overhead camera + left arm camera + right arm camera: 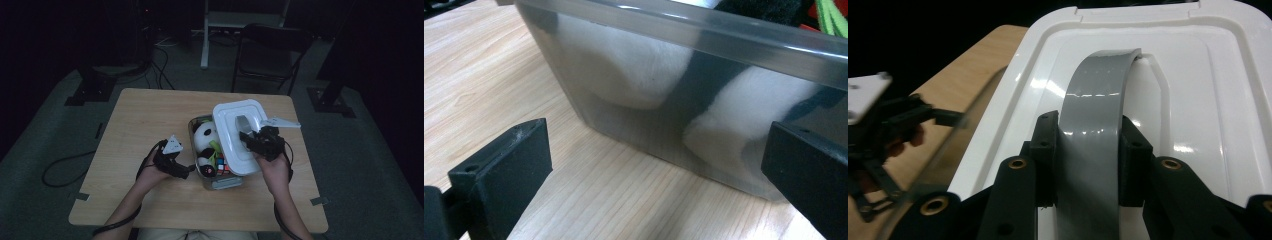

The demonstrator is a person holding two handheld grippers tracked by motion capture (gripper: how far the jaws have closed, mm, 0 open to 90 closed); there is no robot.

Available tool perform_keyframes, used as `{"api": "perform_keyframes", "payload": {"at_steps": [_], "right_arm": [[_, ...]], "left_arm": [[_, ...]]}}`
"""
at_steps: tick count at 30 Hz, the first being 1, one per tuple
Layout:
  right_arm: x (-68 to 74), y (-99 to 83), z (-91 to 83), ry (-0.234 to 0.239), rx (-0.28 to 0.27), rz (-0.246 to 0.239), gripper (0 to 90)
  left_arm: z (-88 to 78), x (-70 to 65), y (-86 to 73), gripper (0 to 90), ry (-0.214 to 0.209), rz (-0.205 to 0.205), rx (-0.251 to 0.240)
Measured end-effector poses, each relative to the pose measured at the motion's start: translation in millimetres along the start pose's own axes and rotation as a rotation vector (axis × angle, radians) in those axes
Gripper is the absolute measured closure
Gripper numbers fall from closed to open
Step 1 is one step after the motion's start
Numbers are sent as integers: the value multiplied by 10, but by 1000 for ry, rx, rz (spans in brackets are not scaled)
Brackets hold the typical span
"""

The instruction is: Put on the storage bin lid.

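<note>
From above, your right tool (251, 140) holds the white lid (235, 135) by its grey handle (243, 123), tilted over the clear box (220, 181) of toys on the table (145, 120); your left tool (186, 170) sits at the box's left side.

Your left tool's view: jaws apart, gripping nothing, facing the box (664, 125) wall.

Your right tool's view: jaws clamped on the handle (1093, 115) of the lid (1208, 100).
</note>
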State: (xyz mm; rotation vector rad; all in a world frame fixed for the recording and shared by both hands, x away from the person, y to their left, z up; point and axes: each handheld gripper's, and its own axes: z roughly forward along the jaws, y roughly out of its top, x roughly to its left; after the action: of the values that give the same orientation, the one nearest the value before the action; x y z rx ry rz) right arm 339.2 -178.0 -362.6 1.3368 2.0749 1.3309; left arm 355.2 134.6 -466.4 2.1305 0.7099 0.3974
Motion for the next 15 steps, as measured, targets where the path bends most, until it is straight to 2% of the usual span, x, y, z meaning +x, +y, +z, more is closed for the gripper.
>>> {"api": "perform_keyframes", "payload": {"at_steps": [5,8,10,15], "right_arm": [[174,44,113,59,22,-27,681],[226,51,163,69,32,-39,681],[289,46,246,89,56,-48,681],[314,9,362,105,95,-50,681]], "left_arm": [[71,-82,63,4,-15,9,6],[77,-116,86,4,-17,21,5],[59,-101,73,4,-17,9,-2],[7,-48,4,4,0,-12,4]]}}
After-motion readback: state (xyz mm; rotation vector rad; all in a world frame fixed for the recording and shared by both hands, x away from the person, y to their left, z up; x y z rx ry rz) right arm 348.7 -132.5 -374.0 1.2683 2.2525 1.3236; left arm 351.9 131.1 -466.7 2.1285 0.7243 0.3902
